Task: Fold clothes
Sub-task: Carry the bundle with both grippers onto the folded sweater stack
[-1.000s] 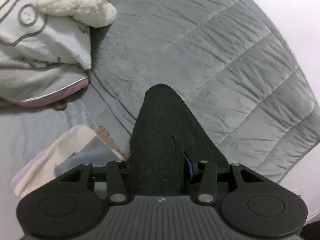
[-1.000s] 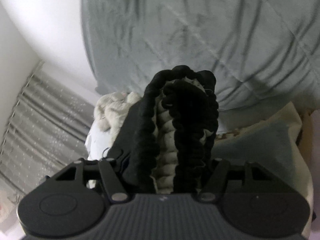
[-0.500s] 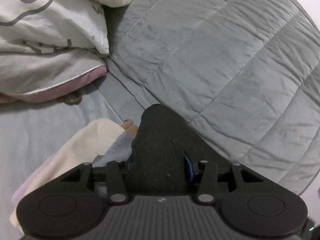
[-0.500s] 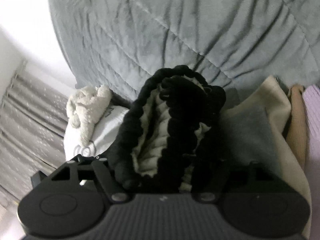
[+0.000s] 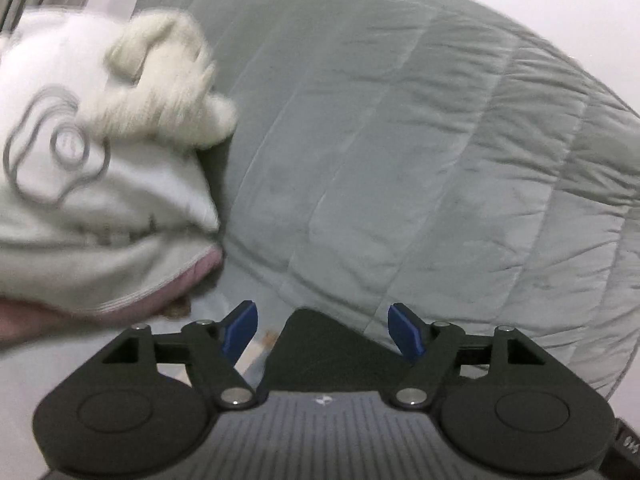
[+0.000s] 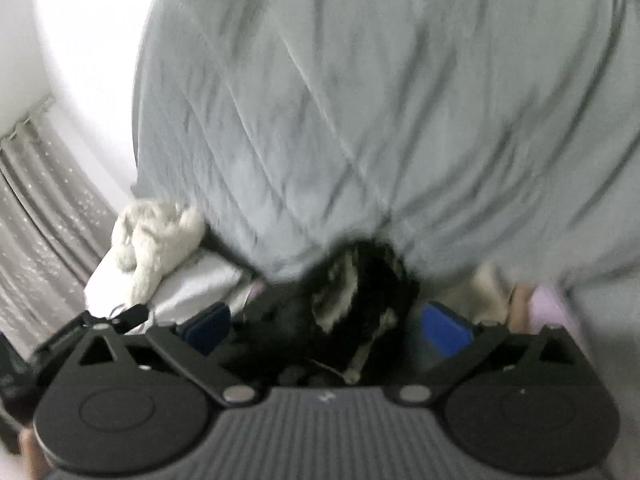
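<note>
A black garment (image 5: 320, 348) with a cream fleecy lining (image 6: 340, 304) lies low in both wrist views, just ahead of the grippers. My left gripper (image 5: 322, 334) has its blue pads (image 5: 240, 330) spread and its jaws are opening; the cloth sits between them, touched by neither pad. My right gripper (image 6: 328, 328) is opening too, with its blue pads (image 6: 444, 330) wide apart on either side of the rumpled black cloth. Both views are blurred by motion.
A grey quilted duvet (image 5: 400, 168) covers the bed ahead. A white pillow (image 5: 80, 184) with a cream plush toy (image 5: 160, 92) lies at the left. Folded cream and pink clothes (image 6: 500, 296) sit beside the garment. A curtain (image 6: 44, 232) hangs at far left.
Both grippers have opened and let go of the black garment, which has dropped lower in the views. Both cameras have swung, bringing the pillow and plush toy closer in the left view.
</note>
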Demonstrator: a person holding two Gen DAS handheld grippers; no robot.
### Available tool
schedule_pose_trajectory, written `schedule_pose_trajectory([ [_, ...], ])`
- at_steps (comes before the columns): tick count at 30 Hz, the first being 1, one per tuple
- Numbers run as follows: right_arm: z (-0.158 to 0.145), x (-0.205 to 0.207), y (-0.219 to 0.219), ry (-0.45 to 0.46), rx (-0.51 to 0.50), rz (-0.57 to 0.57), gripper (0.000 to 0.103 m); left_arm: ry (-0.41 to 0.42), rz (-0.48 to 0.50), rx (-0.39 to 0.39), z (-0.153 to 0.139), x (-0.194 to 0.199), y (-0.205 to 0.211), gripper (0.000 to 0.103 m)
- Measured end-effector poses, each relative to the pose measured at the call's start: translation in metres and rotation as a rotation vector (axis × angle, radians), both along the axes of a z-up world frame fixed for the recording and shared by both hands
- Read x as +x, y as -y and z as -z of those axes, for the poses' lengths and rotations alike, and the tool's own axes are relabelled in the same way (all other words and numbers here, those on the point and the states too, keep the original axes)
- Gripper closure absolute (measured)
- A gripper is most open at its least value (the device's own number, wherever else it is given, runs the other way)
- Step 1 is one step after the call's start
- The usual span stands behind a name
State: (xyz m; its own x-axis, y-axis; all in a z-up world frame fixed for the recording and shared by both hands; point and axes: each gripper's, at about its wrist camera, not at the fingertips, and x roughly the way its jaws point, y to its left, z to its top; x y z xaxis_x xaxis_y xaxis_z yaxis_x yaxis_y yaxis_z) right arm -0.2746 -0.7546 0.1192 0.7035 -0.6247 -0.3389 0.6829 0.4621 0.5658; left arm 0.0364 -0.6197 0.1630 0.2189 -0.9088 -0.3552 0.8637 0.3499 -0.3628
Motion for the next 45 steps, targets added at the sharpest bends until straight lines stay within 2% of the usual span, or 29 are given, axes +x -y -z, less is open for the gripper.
schedule_pose_trajectory([
  [2, -0.015, 0.016, -0.017, -0.068, -0.117, -0.01, 0.0, 0.023, 0.021, 0.007, 0.0, -0.009, 0.004, 0.032],
  [4, -0.021, 0.038, -0.029, -0.141, -0.19, -0.028, 0.0, 0.042, 0.035, 0.026, 0.005, -0.016, 0.01, 0.033],
  [7, -0.019, 0.067, -0.039, -0.265, -0.277, -0.005, 0.0, 0.048, 0.037, 0.078, 0.029, -0.02, 0.02, 0.033],
  [9, -0.004, 0.08, -0.045, -0.322, -0.329, 0.023, 0.0, 0.067, 0.025, 0.094, 0.046, -0.019, 0.019, 0.033],
  [11, 0.013, 0.078, -0.047, -0.313, -0.315, 0.011, 0.001, 0.14, 0.001, 0.061, 0.073, -0.023, 0.011, 0.027],
  [15, 0.04, 0.068, -0.058, -0.269, -0.335, 0.02, 0.0, 0.142, -0.034, -0.045, 0.103, -0.026, -0.004, 0.027],
  [18, 0.058, 0.068, -0.056, -0.214, -0.321, 0.031, 0.0, 0.163, -0.039, -0.067, 0.111, -0.029, -0.007, 0.027],
  [21, 0.067, 0.071, -0.053, -0.189, -0.322, 0.046, 0.0, 0.175, -0.04, -0.06, 0.111, -0.03, -0.004, 0.027],
  [27, 0.066, 0.076, -0.053, -0.191, -0.322, 0.056, 0.0, 0.167, -0.072, -0.059, 0.108, -0.032, -0.005, 0.025],
  [29, 0.063, 0.073, -0.056, -0.176, -0.327, 0.061, 0.0, 0.169, -0.104, -0.047, 0.103, -0.036, -0.006, 0.016],
  [31, 0.057, 0.069, -0.059, -0.171, -0.332, 0.064, 0.0, 0.139, -0.181, 0.002, 0.088, -0.043, -0.011, 0.014],
  [33, 0.046, 0.064, -0.066, -0.187, -0.333, 0.066, 0.0, 0.14, -0.199, 0.012, 0.079, -0.05, -0.02, 0.014],
  [38, 0.02, 0.049, -0.085, -0.206, -0.31, 0.016, 0.0, 0.193, -0.227, 0.039, 0.058, -0.072, -0.047, 0.0],
  [39, 0.016, 0.046, -0.09, -0.213, -0.313, 0.004, 0.0, 0.196, -0.231, 0.048, 0.055, -0.076, -0.052, 0.0],
  [45, -0.001, 0.029, -0.117, -0.228, -0.268, -0.013, 0.0, 0.255, -0.246, 0.214, 0.044, -0.107, -0.076, 0.0],
])
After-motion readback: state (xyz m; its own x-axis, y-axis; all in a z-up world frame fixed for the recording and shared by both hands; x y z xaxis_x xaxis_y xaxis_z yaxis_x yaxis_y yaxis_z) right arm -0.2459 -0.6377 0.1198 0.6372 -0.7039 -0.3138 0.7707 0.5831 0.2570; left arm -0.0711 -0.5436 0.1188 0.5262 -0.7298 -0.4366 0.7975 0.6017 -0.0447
